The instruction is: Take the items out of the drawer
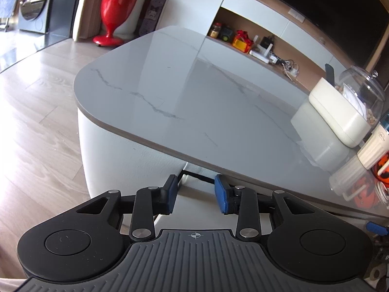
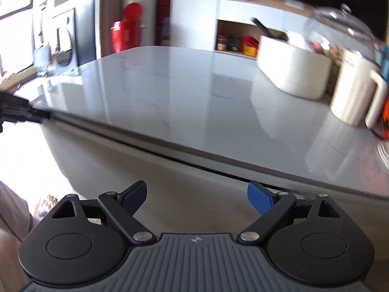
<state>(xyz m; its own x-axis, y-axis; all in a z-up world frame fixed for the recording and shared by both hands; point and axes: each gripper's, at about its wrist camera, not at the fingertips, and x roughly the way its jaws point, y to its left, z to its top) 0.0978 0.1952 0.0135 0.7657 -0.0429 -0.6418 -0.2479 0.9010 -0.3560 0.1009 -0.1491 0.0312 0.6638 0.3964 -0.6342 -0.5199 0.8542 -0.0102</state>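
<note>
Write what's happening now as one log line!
left claw: open, empty | right claw: open, empty | drawer front: shut | items: unseen

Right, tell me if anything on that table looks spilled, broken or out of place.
Nothing stands out. The grey marble-look tabletop shows no spill; the cream rectangular box, clear glass dome and cream ribbed mug sit upright at its edge.

The left gripper [image 1: 195, 193] sits low at the front edge of the grey marble-look table [image 1: 184, 92], its blue pads [image 1: 221, 192] apart with nothing between them. Just past the fingertips a dark seam [image 1: 194, 174] runs under the tabletop, above the pale front panel [image 1: 145, 168]. Off to the right on the table stand a cream box [image 1: 340, 112], a clear dome lid [image 1: 362, 85] behind it, and a ribbed white cup [image 1: 373, 152]. Far back on the wood floor stands a red vase [image 1: 114, 7].
</note>
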